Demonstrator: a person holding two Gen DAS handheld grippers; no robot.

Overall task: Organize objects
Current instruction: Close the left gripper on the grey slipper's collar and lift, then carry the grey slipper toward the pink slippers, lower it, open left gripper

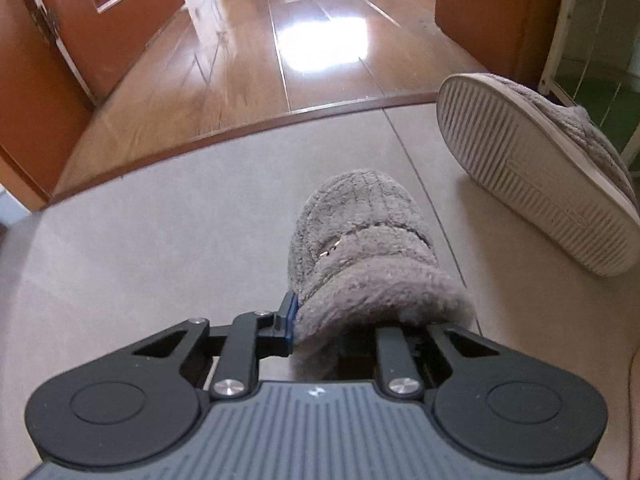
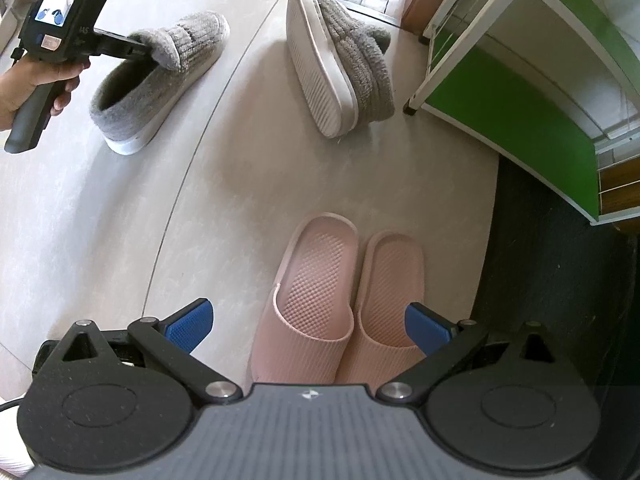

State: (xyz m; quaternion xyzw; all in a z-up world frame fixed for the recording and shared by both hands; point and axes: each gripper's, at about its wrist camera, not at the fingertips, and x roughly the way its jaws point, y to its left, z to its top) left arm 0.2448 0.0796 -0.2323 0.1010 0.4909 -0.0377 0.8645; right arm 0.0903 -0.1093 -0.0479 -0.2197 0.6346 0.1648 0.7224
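A grey fuzzy slipper [image 1: 360, 248] stands upright on the pale floor; my left gripper [image 1: 352, 328] is shut on its folded collar, and the right finger is hidden under the fabric. The same slipper [image 2: 160, 76] and the left gripper [image 2: 140, 50] show at the upper left of the right wrist view. The second grey slipper [image 1: 532, 164] lies on its side with its white ribbed sole showing; it also shows in the right wrist view [image 2: 340, 60]. A pair of pink slippers [image 2: 332, 300] sits side by side under my right gripper [image 2: 308, 320], which is open and empty above them.
A white and green shoe rack [image 2: 532, 92] stands at the right, next to the tipped slipper. A dark mat [image 2: 552, 280] lies at the right. Wooden flooring [image 1: 280, 52] and brown doors [image 1: 112, 12] lie beyond the threshold strip [image 1: 240, 128].
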